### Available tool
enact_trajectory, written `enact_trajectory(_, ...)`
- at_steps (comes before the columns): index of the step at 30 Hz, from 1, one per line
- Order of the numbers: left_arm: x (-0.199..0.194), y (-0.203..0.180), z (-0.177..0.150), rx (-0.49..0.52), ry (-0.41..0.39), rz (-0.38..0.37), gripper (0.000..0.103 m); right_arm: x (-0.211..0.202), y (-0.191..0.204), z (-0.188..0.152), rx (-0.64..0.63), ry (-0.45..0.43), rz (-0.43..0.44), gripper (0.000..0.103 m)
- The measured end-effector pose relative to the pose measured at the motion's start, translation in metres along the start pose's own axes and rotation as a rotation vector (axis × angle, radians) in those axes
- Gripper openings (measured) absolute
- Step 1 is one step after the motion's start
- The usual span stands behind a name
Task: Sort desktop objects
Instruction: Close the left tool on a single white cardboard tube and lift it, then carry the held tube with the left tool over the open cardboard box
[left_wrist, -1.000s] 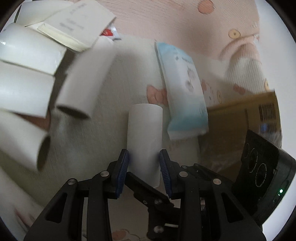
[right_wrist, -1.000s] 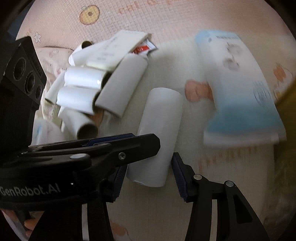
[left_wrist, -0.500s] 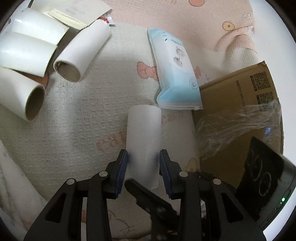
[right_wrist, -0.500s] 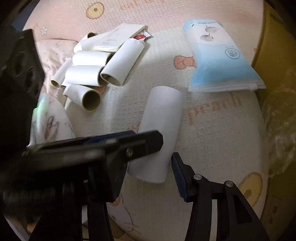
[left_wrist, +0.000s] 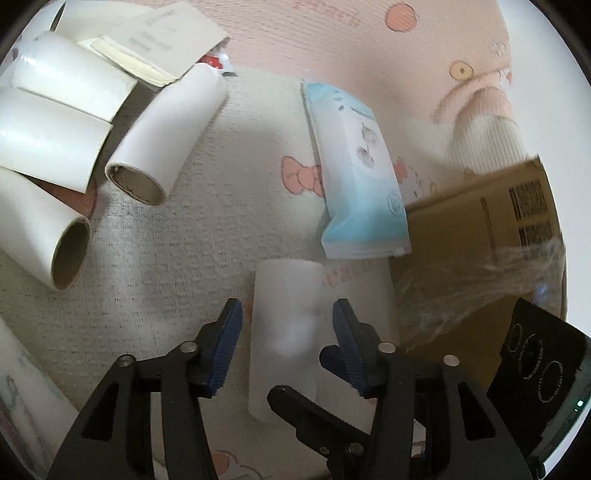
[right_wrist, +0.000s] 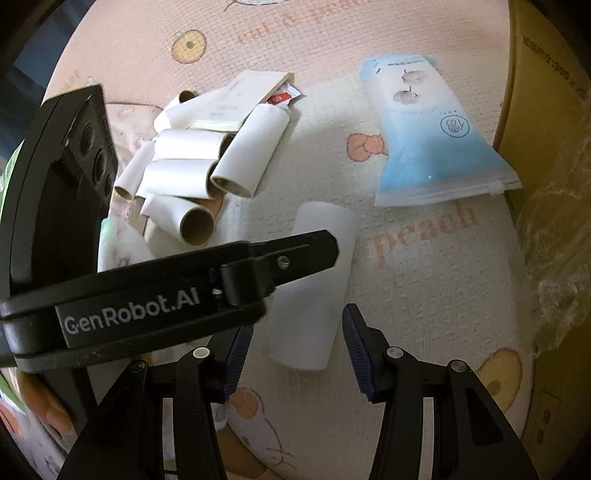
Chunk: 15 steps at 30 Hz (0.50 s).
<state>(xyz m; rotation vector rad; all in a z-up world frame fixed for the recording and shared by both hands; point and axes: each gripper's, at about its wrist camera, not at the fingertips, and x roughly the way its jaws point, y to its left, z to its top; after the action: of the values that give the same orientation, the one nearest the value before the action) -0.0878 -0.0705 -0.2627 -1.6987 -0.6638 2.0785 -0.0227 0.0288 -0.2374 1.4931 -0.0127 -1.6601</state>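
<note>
A: Your left gripper: jaws have just been opening, and they stand off the roll lying between them on the blanket, a gap on each side.

B: And your right gripper?

A: Open too, empty; the same roll lies just ahead of its jaws, your left gripper crossing above it. Wipes pack beyond the jaws, tube pile far left, box right.
</note>
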Motion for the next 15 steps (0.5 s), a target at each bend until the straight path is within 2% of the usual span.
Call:
enact_trajectory(1, 0.002, 0.003, 0.002, -0.014, 0.003, -0.005, 0.041, 0.002, -0.001, 0.002, 0.004, 0.003, 0.002, 0.047)
enact_trajectory(3, 0.004, 0.008, 0.004, -0.049, 0.02, -0.044, 0.04, 0.006, -0.004, 0.007, 0.023, 0.009, 0.013, 0.047)
enact_trajectory(7, 0.005, 0.01, 0.004, -0.061, 0.024, -0.061, 0.04, 0.015, -0.011, 0.014, 0.053, 0.03, 0.036, 0.047)
enact_trajectory(11, 0.007, 0.009, 0.003, -0.055, 0.04, -0.073, 0.04, 0.022, -0.009, 0.016, 0.031, 0.061, 0.031, 0.047)
enact_trajectory(15, 0.015, 0.008, 0.001, -0.059, 0.082, -0.081, 0.046, 0.032, -0.007, 0.015, -0.013, 0.104, 0.007, 0.047)
